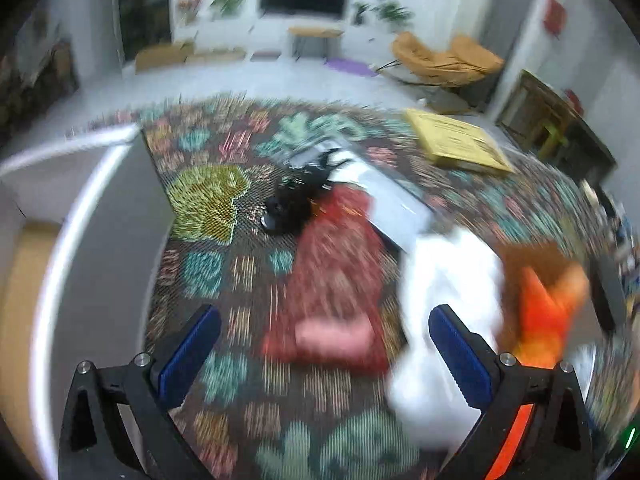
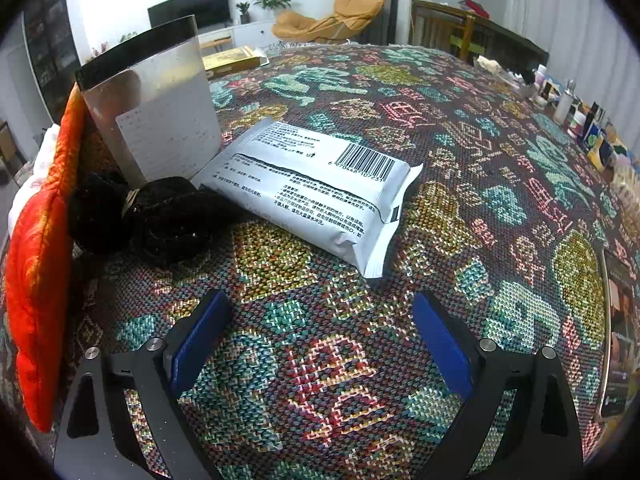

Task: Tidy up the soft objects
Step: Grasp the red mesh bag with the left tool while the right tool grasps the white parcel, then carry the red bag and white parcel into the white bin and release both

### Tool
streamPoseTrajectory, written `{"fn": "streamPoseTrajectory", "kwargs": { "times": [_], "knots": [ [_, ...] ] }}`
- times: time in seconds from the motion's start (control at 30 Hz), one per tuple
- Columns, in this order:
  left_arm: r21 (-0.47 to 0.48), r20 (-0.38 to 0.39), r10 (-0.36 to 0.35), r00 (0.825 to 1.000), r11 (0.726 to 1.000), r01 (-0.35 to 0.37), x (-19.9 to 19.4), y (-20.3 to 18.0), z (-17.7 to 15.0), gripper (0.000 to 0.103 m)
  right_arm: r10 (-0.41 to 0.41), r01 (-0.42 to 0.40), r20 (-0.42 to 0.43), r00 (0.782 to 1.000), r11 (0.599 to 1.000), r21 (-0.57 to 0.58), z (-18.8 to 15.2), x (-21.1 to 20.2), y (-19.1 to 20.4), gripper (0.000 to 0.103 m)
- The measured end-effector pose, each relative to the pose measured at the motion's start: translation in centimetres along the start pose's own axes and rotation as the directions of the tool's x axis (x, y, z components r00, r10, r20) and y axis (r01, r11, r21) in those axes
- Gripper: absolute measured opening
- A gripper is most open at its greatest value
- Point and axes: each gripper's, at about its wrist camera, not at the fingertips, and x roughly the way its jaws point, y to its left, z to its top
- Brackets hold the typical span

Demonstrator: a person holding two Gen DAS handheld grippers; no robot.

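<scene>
The left wrist view is motion-blurred. My left gripper (image 1: 326,354) is open above the patterned cloth, with nothing between its blue pads. Ahead of it lies a dark red soft item (image 1: 336,276) with a pink part. A white soft item (image 1: 448,296) sits by the right finger, with an orange and brown plush (image 1: 548,304) beyond it. A black plush (image 1: 288,208) lies farther off. My right gripper (image 2: 320,344) is also open and empty, low over the cloth. In front of it lie a silver-white packet (image 2: 320,184), the black plush (image 2: 160,216) and an orange-red cushion (image 2: 36,280) at the left.
A grey bin with a white rim (image 1: 80,240) stands at the left. A silver bag (image 2: 156,112) stands upright behind the black plush. A yellow box (image 1: 456,144) lies at the far edge. Bottles and small items (image 2: 580,112) line the right edge near a screen (image 2: 620,340).
</scene>
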Motion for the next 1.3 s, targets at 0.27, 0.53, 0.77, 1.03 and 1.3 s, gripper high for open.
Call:
{"fn": "streamPoseTrajectory", "kwargs": {
  "times": [0.27, 0.53, 0.77, 1.03, 1.3],
  "knots": [
    [0.092, -0.094, 0.060, 0.994, 0.994, -0.052, 5.8, -1.2, -0.1, 0.071, -0.001, 0.001, 0.000, 1.000, 1.000, 0.000, 0.0, 0.0, -0.1, 0.096],
    [0.093, -0.002, -0.023, 1.000, 0.995, 0.023, -0.7, 0.8, -2.2, 0.036, 0.190, -0.190, 0.018, 0.982, 0.982, -0.010, 2.5, -3.2, -2.5, 0.094],
    [0.085, 0.006, -0.141, 0.990, 0.987, 0.140, -6.2, 0.3, -4.7, 0.037, 0.175, -0.226, -0.161, 0.971, 0.890, -0.396, 10.8, 1.7, -1.1, 0.094],
    [0.165, 0.004, -0.209, 0.978, 0.965, 0.205, -11.5, -0.8, -8.5, 0.037, 0.182, -0.272, -0.288, 0.940, 0.910, -0.312, 10.5, 6.3, -0.7, 0.075],
    [0.110, 0.006, -0.368, 0.930, 0.924, 0.365, -14.3, 0.0, -10.3, 0.037, 0.360, -0.333, -0.120, 0.925, 0.922, 0.195, 8.0, 1.4, -7.9, 0.072]
  ]
}}
